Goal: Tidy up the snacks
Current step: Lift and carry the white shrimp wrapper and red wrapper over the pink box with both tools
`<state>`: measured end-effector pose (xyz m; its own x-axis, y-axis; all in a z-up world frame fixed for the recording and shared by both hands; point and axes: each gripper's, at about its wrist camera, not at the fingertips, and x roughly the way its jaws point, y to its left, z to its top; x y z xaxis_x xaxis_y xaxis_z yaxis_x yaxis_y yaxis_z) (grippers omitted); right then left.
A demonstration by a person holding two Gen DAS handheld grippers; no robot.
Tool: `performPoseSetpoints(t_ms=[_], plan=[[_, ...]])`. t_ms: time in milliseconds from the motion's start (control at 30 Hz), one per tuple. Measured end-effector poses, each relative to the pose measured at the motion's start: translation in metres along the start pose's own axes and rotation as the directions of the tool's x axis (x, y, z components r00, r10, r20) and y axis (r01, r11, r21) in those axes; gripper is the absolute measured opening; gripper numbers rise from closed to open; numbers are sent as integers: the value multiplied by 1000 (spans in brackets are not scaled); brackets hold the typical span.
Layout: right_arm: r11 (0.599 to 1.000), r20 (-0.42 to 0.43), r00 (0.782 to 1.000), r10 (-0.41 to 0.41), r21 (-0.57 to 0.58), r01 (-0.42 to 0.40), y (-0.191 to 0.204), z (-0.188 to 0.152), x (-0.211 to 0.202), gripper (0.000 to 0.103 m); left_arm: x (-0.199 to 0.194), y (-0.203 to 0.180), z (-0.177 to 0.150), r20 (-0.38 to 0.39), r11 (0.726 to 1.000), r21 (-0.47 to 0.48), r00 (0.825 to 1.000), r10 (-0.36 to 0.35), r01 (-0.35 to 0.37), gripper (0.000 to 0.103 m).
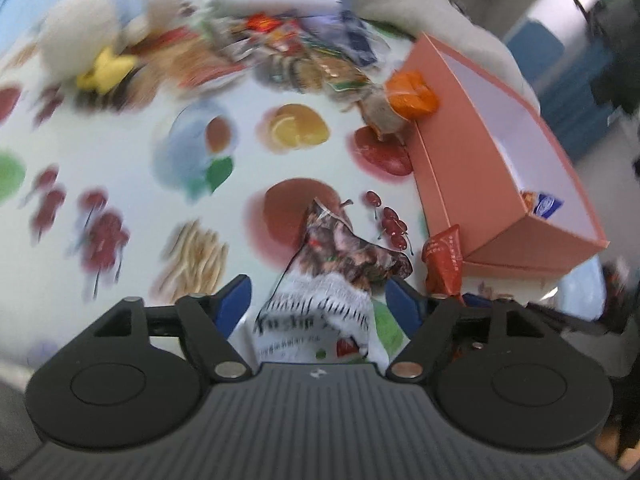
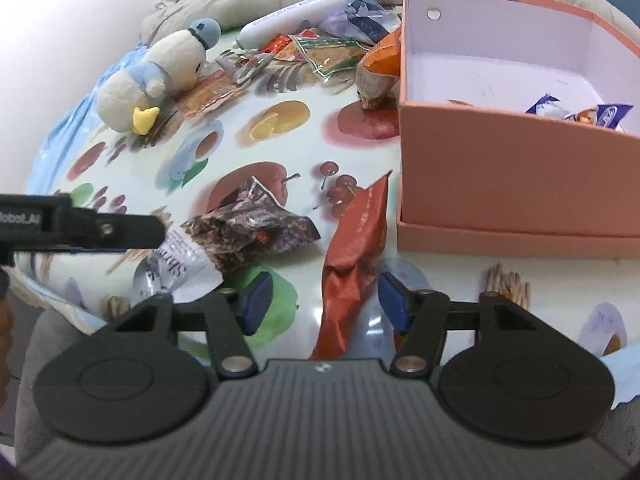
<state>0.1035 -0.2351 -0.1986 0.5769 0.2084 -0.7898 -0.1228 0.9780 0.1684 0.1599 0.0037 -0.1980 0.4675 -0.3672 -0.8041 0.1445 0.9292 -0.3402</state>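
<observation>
- Fruit-printed worktop (image 2: 304, 148) carries a salmon-pink cardboard box (image 2: 516, 176) holding wrapped snacks.
- Crumpled brown-and-white snack bag (image 1: 332, 280) lies between the released left claw (image 1: 316, 300) fingers.
- Red foil packet (image 2: 352, 248) lies between the unclenched right claw (image 2: 320, 300) pads, beside the box.

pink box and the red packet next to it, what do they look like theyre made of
Pink box: looks like rigid paperboard, matte salmon outside and white inside, with straight folded edges and thin flat walls. Red packet: probably plastic or foil film with a slight sheen, judging by its sharp creases and crimped end; which of the two is unclear.
</observation>
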Motion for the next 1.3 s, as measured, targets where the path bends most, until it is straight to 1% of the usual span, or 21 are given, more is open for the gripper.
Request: performPoseSetpoints(t_ms=[33, 133, 233, 333, 533, 700, 767, 800, 900, 967, 1133, 1300], plan=[[1000, 3, 1000, -4, -8, 4, 0, 1, 1, 57, 5, -5, 2, -13, 1000, 25, 1000, 8, -7, 82], [999, 2, 1000, -13, -29, 13, 0, 1, 3, 57, 19, -12, 5, -58, 997, 69, 998, -12, 16, 82], [999, -15, 1000, -17, -35, 16, -2, 1, 8, 56, 31, -17, 6, -86, 994, 109, 996, 14, -5, 82], [999, -35, 999, -3, -35, 2, -5, 0, 13, 56, 42, -20, 7, -108, 991, 129, 994, 31, -17, 82], [998, -41, 999, -12, -60, 10, -4, 2, 21, 55, 61, -15, 8, -145, 989, 144, 988, 60, -39, 82], [991, -25, 998, -53, -125, 49, 4, 4, 27, 42, 67, -11, 13, -144, 990, 133, 987, 73, -54, 81], [989, -22, 997, -70, -129, 66, 4, 5, 30, 36, 68, -12, 14, -141, 988, 143, 986, 84, -63, 80], [990, -21, 997, -72, -124, 69, 3, 6, 30, 36, 69, -13, 14, -138, 987, 149, 987, 85, -64, 80], [991, -20, 997, -73, -110, 71, 1, 7, 31, 34, 70, -14, 16, -136, 987, 150, 987, 83, -62, 71], [991, -22, 997, -74, -110, 72, 0, 8, 31, 34, 69, -15, 16, -135, 988, 144, 988, 78, -59, 63], [989, -2, 997, -82, -120, 81, 5, 9, 22, 34, 61, -20, 14, -125, 988, 144, 989, 78, -60, 56], [990, 31, 996, -81, -112, 84, 9, 8, 5, 34, 41, -24, 8, -88, 989, 131, 993, 82, -70, 54]])
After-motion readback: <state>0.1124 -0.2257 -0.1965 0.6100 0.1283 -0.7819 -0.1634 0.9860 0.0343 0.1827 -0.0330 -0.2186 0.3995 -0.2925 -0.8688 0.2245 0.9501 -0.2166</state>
